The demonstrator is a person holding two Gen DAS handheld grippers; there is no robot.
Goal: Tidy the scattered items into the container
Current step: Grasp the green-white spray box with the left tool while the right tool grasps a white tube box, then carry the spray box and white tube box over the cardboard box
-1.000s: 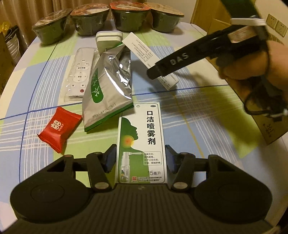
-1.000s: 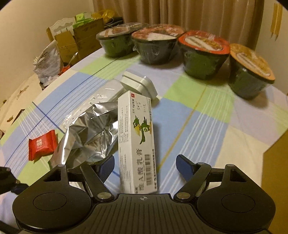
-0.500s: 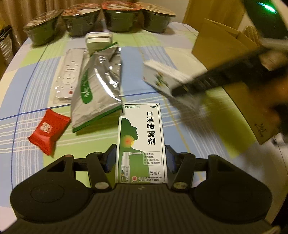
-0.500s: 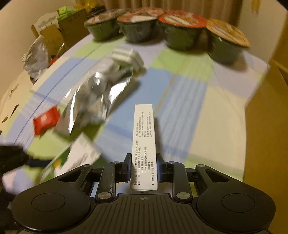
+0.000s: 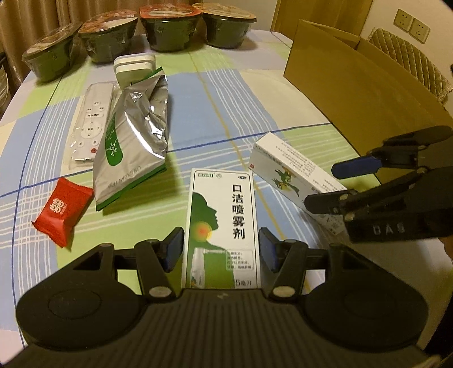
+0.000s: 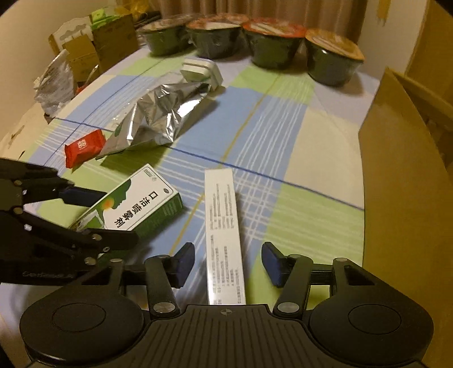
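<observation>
Two tools low over the bench (image 5: pixel 240 99), side by side, both aimed toward the far edge. Left tool (image 5: pixel 220 249) level, clenched on the spray box (image 5: pixel 223 215), blue pads against its two long sides, printed face up, box pointing straight ahead along the fingers. Right tool (image 6: pixel 228 263) just to its right, released: jaws spread wide, long box (image 6: pixel 223 226) lying between the pads with a gap on either side, white text face up. From the left view, right tool seen side-on, angled in toward the spray box, long box tilted between its fingers. Near ends of the two boxes just beside each other.

Carton (image 5: pixel 339 85) at the bench's right side, flap raised, inside not visible. Left of centre on the checked blue, green and cream cloth: foil pouch (image 5: pixel 136 141), red sachet (image 5: pixel 63 212) near its lower corner, remote (image 5: pixel 90 124) beside the pouch, white block (image 5: pixel 134 63) just past its top. Four lidded bowls (image 5: pixel 170 25) in a row along the far edge. Beyond, curtain (image 5: pixel 28 17), wall socket (image 5: pixel 410 21), quilted chair back (image 5: pixel 410 62); cardboard clutter (image 6: pixel 93 48) off the bench's left.
</observation>
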